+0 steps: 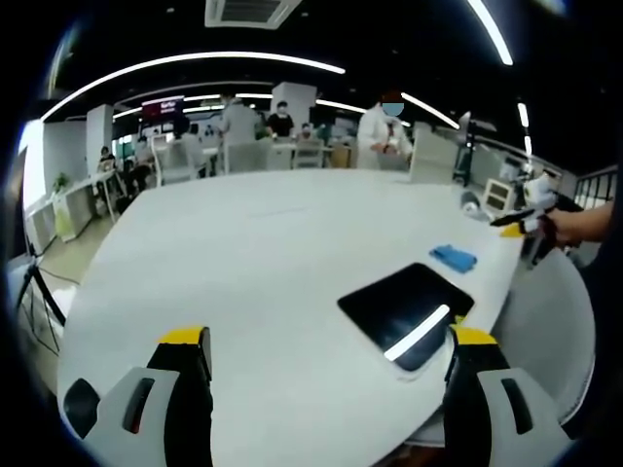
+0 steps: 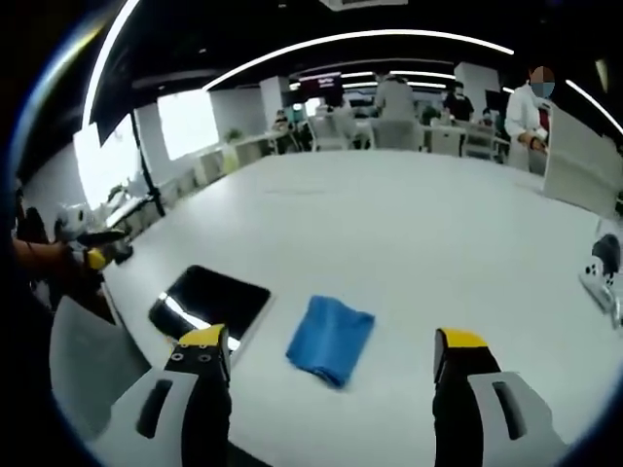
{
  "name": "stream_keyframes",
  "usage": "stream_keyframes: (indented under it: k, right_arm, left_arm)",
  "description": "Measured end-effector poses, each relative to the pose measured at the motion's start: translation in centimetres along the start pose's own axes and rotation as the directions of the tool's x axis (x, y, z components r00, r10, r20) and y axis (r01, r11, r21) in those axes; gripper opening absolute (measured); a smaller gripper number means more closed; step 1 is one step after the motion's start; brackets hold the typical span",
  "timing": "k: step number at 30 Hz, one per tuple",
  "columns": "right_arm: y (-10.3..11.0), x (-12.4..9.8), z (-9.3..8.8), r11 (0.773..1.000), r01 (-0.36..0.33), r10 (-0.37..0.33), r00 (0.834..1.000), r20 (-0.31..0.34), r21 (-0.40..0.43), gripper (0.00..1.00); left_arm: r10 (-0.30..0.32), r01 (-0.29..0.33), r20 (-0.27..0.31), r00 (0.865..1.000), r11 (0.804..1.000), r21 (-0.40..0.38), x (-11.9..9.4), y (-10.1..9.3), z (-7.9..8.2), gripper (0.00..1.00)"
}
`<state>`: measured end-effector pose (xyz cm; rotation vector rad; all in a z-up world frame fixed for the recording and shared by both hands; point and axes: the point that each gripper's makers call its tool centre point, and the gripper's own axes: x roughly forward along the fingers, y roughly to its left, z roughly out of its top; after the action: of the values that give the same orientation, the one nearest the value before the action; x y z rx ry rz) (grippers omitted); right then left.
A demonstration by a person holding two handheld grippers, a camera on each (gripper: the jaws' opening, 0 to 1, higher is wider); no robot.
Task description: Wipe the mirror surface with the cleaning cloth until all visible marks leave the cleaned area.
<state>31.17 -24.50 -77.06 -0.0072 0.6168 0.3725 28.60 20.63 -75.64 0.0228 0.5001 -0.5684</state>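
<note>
Left gripper [image 1: 329, 350] hovering over the white table [image 1: 253, 253], fingers [image 1: 185, 345] spread wide, nothing between them. Mirror [image 1: 406, 306] lying flat at 2 o'clock of that view, near the table edge (dark glass catching a ceiling light strip). Blue cloth [image 1: 454, 258] just beyond it, apart from it. In the right gripper view, right gripper [image 2: 336, 355] likewise wide and empty, cloth [image 2: 331, 339] between the fingers [image 2: 204, 350] but farther out, mirror [image 2: 209, 302] at 10 o'clock. Seated and standing people [image 1: 384, 131] far across the room.
</note>
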Motion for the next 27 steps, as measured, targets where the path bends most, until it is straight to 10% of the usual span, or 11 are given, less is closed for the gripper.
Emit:
stream_keyframes:
  k: [14, 27]
  right_arm:
    - [-1.3, 8.6, -4.3, 0.995, 0.093, -0.083, 0.976, -0.203, 0.044, 0.22]
    - [-0.3, 10.0, -5.7, 0.986, 0.146, -0.161, 0.956, -0.244, -0.080, 0.01]
  left_arm:
    - [-0.005, 0.005, -0.012, 1.000, 1.000, -0.010, 0.0, 0.0, -0.4, 1.00]
    - [-0.013, 0.013, -0.026, 1.000, 1.000, -0.005, 0.4, 0.4, -0.5, 1.00]
